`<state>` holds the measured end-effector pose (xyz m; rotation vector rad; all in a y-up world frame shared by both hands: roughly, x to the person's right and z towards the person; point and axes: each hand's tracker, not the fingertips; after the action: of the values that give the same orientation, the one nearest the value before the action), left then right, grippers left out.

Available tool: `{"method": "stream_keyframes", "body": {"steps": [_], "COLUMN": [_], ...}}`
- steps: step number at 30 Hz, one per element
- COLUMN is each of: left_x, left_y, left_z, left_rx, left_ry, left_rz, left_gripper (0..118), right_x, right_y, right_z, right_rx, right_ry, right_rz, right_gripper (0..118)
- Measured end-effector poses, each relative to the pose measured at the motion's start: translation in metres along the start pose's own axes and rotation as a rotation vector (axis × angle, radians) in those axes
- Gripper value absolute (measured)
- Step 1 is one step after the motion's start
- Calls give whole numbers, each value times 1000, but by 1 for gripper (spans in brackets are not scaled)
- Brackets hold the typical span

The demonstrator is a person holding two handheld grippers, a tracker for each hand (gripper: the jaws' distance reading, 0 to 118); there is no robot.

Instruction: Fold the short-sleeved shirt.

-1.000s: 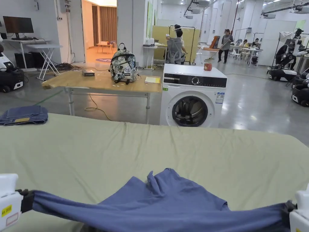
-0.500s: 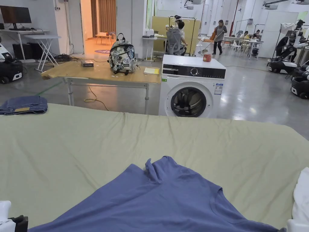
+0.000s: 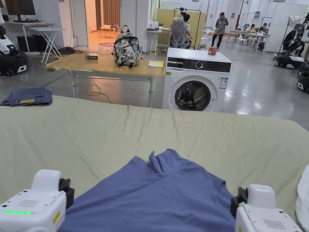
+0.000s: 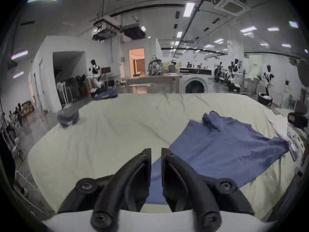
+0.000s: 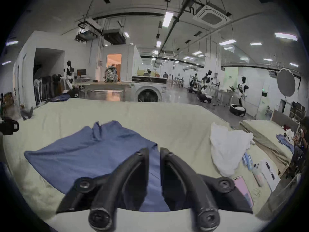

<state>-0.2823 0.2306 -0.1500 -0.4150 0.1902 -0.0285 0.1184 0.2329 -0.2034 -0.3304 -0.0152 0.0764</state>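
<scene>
Shirt: while I look down from the head view, the blue short-sleeved shirt (image 3: 157, 193) lies spread on the pale green sheet (image 3: 90, 136) of the bed, near my edge, with one bunched fold sticking up at its far end.
Left claw (image 4: 156, 153): in my left gripper view the jaws stand slightly apart with a narrow gap; the shirt's near corner shows through that gap, below the jaws, and I see no cloth pinched between them.
Right claw (image 5: 154, 152): in my right gripper view the same narrow gap, jaws not touching, blue cloth lying beneath and between them; nothing looks gripped.
Claw bodies: from the head view I see both white housings low at the frame's bottom, left (image 3: 39, 202) at the shirt's left edge, right (image 3: 262, 211) at its right edge by the neckline.
White garment (image 5: 229, 148): crumpled on the sheet, to the right of the shirt, apart from it.
Small items: a pink phone (image 5: 243, 190) and a bottle (image 5: 258, 175) rest on the sheet near the white garment.
Folded jeans (image 3: 28, 96): at the bed's far left corner, well apart from the shirt.
Background: a washing machine (image 3: 196, 81) stands beyond the bed, beside a wooden bench (image 3: 102, 68) carrying a backpack (image 3: 127, 51).
</scene>
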Motion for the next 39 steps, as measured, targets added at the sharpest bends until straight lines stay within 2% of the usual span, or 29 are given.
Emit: {"method": "stream_keyframes", "body": {"steps": [1, 2, 7, 13, 19, 21, 24, 28, 29, 31, 32, 36, 39], "left_x": [8, 15, 48, 36, -39, -74, -116, -154, -161, -161, -163, -160, -154], "left_y": [2, 3, 13, 11, -5, -10, -15, -19, -20, -18, -19, -29, -42], "left_z": [1, -2, 3, 0, -23, -29, -42, -65, -72, -77, -82, -112, -139], "left_rx": [6, 17, 33, -45, -202, -241, -318, -438, -465, -503, -523, -626, -713], "left_ry": [-23, -69, -79, -96, -53, -86, -7, 2, 6, 9, 0, -40, -3], "left_rz": [8, 16, 27, 84, 166, 229, 228, 284, 305, 342, 359, 374, 337], "left_gripper": [5, 0, 0, 0, 0, 0, 0, 0, 3, 31, 37, 52, 53], "right_x": [-8, -15, -44, -68, -74, -75, -75, -75, -76, -77, -78, -77, -75], "right_y": [1, 3, 5, 0, -13, -17, -23, -28, -30, -33, -33, -38, -43], "right_z": [0, 1, 8, 3, -17, -22, -31, -43, -45, -50, -50, -53, -57], "right_rx": [9, 24, 69, 17, -52, -67, -85, -119, -127, -139, -147, -161, -180], "right_ry": [9, 58, 91, 134, 167, 163, 167, 169, 169, 170, 170, 166, 161], "right_rz": [-5, -20, -10, -4, 4, 32, 55, 55, 57, 66, 75, 92, 98], "right_gripper": [6, 0, 0, 0, 0, 0, 0, 0, 0, 0, 0, 0, 0]}}
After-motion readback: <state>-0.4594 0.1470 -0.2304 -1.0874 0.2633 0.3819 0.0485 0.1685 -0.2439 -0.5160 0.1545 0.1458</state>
